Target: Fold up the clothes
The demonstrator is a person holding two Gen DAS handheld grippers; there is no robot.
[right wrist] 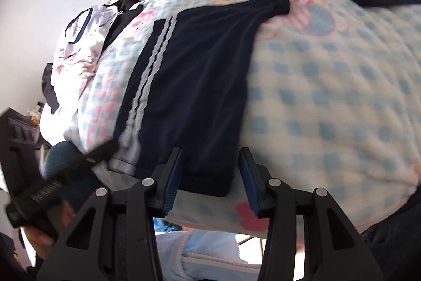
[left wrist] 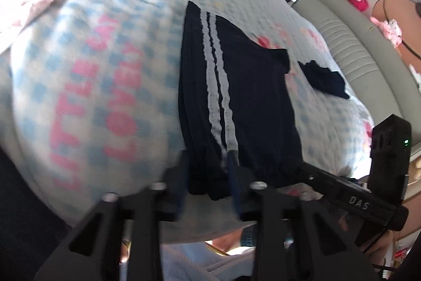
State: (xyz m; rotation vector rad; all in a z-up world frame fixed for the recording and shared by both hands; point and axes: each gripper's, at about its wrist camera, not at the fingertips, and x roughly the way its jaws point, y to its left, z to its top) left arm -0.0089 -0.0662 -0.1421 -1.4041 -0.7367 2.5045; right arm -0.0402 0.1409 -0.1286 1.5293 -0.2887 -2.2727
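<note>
So the navy blue shorts with two pale grey side stripes (left wrist: 236,86) are lying flat on the blue-and-white checked fleece blanket with pink cartoon prints (left wrist: 92,86), right at the near edge of the bed, with the long axis running straight away from both grippers. The left gripper (left wrist: 208,170) has its jaws pulled in narrow on the near hem at the striped side, and the fabric looks bunched and pinched between the blue pads, though it's blurry. The right gripper (right wrist: 210,175) sits over the other near corner, jaws about half spread, with the hem edge lying between the pads but not clamped as far as I can tell. Both are basically at the hem, so neither hand is really nearer; I'd guess the next move is lifting that near edge and carrying it away along the long axis. Count-wise: one pair of shorts, two grippers, one small dark crumpled garment (left wrist: 326,80) lying apart on the blanket, and one heap of white and dark clothes (right wrist: 86,44) farther up the bed.
</note>
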